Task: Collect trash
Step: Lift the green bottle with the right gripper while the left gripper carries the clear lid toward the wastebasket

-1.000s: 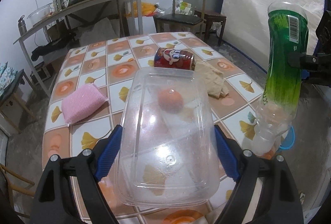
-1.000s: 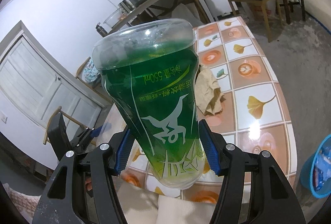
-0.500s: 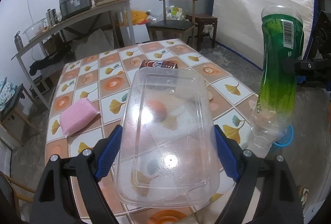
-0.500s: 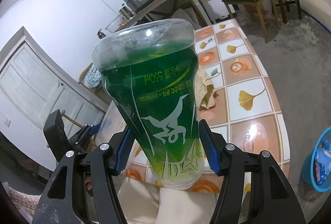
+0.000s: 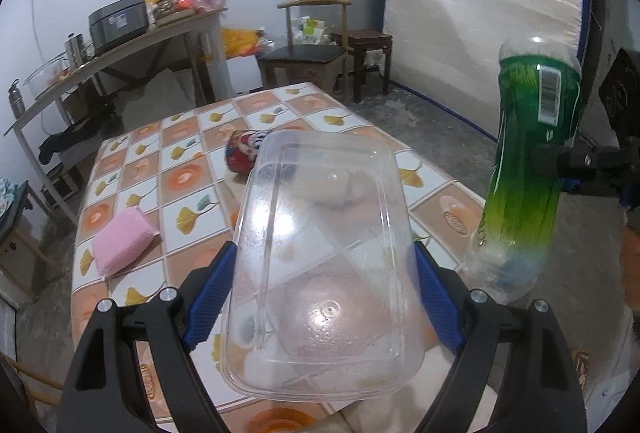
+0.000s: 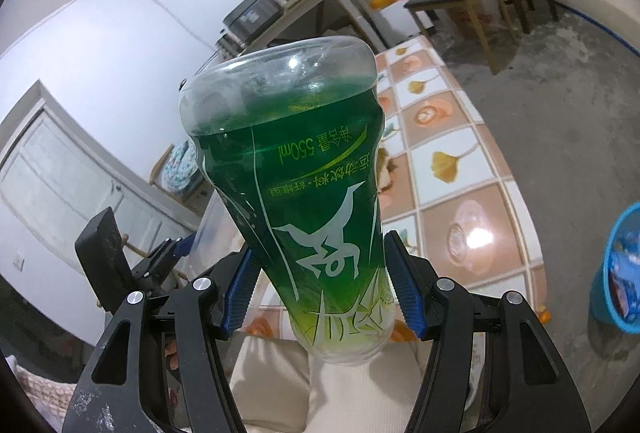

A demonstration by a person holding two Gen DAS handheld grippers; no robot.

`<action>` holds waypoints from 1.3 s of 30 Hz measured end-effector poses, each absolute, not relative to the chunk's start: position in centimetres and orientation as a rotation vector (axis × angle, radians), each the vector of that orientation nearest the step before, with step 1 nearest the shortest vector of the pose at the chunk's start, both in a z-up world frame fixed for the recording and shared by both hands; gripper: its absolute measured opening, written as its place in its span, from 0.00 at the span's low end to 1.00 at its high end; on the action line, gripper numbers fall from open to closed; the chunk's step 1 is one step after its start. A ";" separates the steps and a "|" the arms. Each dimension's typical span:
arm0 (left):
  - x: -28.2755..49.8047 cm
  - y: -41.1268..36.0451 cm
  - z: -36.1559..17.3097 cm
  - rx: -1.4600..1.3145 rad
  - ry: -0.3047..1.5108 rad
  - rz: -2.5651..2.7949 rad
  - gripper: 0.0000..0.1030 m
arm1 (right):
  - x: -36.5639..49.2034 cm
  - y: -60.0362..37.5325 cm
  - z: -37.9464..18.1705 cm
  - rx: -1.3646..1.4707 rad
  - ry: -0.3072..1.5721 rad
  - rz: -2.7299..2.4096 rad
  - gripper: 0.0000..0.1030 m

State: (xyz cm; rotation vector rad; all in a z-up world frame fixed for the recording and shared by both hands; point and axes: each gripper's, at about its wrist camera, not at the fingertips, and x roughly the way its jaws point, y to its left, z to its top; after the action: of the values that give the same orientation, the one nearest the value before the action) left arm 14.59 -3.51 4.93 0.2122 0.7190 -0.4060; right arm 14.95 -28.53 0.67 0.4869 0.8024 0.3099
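Below, tiled table (image 5: 188, 169), concrete floor, right gripper (image 6: 322, 293) pinching green bottle (image 6: 296, 193) upside down, axis near upright, left gripper (image 5: 322, 297) clamping clear container (image 5: 324, 253) lengthwise.

I pulled both hands back from the table (image 5: 132, 169). The clear container (image 5: 324, 261) in my left gripper (image 5: 320, 297) came away, so the red can (image 5: 242, 153) and pink sponge (image 5: 122, 239) lay farther off. The green bottle (image 6: 304, 201) in my right gripper (image 6: 320, 297) moved back too, and the blue bin (image 6: 620, 269) appeared nearer on the right.
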 end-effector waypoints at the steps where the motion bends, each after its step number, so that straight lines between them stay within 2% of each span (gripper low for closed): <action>1: 14.6 -3.7 5.0 0.213 0.716 -0.415 0.81 | 14.6 -28.7 0.6 0.495 0.799 0.302 0.56; 20: 14.7 -11.4 4.7 0.296 0.758 -0.529 0.81 | 9.5 -34.9 -1.7 0.685 0.687 0.207 0.56; 39: 16.1 -24.2 2.8 0.328 0.862 -0.746 0.81 | 3.5 -42.6 -2.0 0.764 0.640 0.049 0.56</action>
State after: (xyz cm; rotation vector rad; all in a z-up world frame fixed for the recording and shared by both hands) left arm 16.09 -24.18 2.76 0.3282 0.8625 -0.7459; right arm 3.55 -42.61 -1.97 0.7645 0.6401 0.0486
